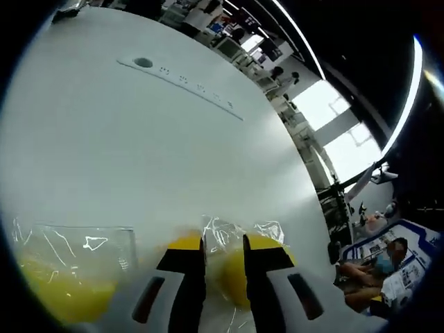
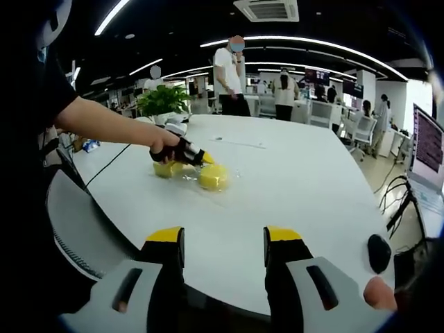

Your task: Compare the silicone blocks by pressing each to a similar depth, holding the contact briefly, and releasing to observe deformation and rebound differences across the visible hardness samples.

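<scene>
Two yellow silicone blocks in clear plastic wrap lie on a white table (image 1: pixel 139 152). In the left gripper view one block (image 1: pixel 62 291) sits at lower left and the other block (image 1: pixel 232 274) lies under my left gripper (image 1: pixel 223 243). Its jaws are drawn close with a narrow slit, tips on the block. From the right gripper view, a hand holds that left gripper (image 2: pixel 198 158) against the nearer block (image 2: pixel 214 177), with the second block (image 2: pixel 166 169) beside it. My right gripper (image 2: pixel 223 236) hovers open over the table's near edge, holding nothing.
A black mouse (image 2: pixel 379 253) lies at the table's right edge. A grey chair (image 2: pixel 83 215) stands at the left. A potted plant (image 2: pixel 163 100) and standing people (image 2: pixel 229 69) are beyond the far end. A cable grommet (image 1: pixel 143 62) marks the tabletop.
</scene>
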The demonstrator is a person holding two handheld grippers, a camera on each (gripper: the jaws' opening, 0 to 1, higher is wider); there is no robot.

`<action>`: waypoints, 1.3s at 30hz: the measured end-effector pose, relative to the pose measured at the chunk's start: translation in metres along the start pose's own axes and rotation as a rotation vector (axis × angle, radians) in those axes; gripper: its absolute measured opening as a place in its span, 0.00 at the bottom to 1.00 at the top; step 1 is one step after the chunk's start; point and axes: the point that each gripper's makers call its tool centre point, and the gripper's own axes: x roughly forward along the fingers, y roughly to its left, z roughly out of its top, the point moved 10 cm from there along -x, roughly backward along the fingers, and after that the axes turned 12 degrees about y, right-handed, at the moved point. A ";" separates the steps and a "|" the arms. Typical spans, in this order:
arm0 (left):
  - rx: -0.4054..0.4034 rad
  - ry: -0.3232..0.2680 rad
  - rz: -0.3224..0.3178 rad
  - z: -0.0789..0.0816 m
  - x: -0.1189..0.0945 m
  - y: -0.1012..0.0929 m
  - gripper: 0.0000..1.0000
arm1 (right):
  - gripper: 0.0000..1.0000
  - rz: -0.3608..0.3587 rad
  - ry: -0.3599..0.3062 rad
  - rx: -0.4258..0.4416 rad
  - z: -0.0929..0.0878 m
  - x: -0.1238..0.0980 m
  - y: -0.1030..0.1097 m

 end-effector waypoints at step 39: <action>0.669 -0.098 -0.117 -0.014 -0.064 -0.068 0.00 | 0.38 -0.006 -0.024 -0.078 0.005 -0.004 0.007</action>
